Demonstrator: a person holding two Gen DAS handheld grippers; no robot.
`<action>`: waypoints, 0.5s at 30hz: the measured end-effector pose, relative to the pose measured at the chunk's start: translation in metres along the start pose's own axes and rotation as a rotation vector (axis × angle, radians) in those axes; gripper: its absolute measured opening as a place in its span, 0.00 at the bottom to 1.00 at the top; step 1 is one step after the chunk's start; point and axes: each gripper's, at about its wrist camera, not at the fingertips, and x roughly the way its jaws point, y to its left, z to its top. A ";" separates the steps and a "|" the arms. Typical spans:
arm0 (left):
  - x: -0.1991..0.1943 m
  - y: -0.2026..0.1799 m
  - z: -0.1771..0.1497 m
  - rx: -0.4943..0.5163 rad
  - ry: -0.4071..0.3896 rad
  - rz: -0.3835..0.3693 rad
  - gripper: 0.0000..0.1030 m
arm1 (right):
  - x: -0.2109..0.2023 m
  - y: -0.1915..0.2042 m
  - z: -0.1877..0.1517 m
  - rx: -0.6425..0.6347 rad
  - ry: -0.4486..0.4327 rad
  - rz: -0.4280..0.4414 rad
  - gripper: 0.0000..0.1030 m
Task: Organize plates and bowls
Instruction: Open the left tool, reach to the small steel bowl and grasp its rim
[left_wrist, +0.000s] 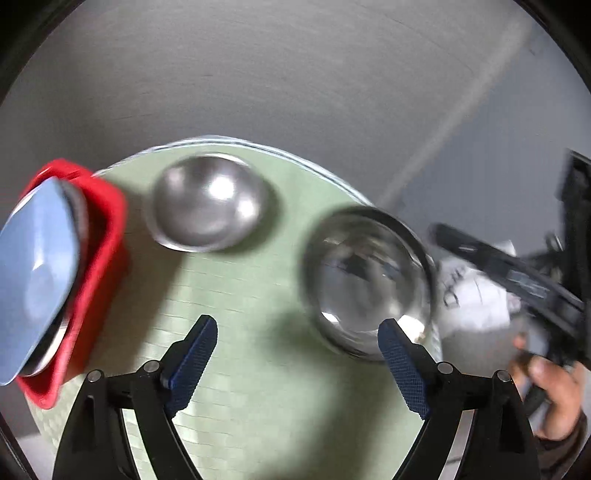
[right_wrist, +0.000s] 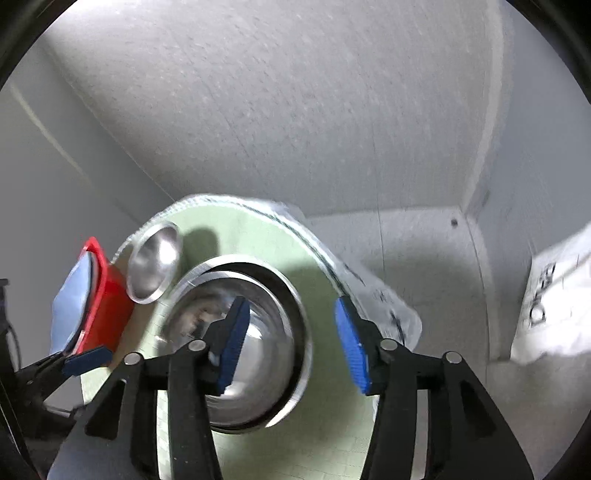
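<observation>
Two steel bowls stand on a round green mat (left_wrist: 258, 369). The smaller bowl (left_wrist: 208, 205) is at the far left, the larger bowl (left_wrist: 369, 280) at the right edge. A red rack (left_wrist: 99, 266) at the left holds a blue plate (left_wrist: 37, 266) on edge with a steel plate behind it. My left gripper (left_wrist: 297, 339) is open and empty above the mat. My right gripper (right_wrist: 291, 339) is open, its left finger over the larger bowl (right_wrist: 266, 354). The smaller bowl (right_wrist: 155, 266), the rack (right_wrist: 109, 302) and the blue plate (right_wrist: 72, 302) show at the left.
The mat (right_wrist: 258, 236) lies on a small round table in a grey-walled corner. A white bag with print (right_wrist: 554, 299) lies on the floor at the right. My left gripper's blue fingertip (right_wrist: 88, 360) shows at the left edge of the right wrist view.
</observation>
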 end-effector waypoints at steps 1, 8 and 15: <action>0.000 0.009 0.003 -0.030 -0.008 0.013 0.83 | -0.002 0.005 0.004 -0.017 -0.006 0.006 0.56; 0.007 0.043 0.026 -0.134 -0.071 0.114 0.83 | 0.027 0.058 0.033 -0.152 0.044 0.088 0.60; 0.036 0.063 0.044 -0.294 -0.078 0.142 0.81 | 0.081 0.083 0.051 -0.196 0.154 0.124 0.60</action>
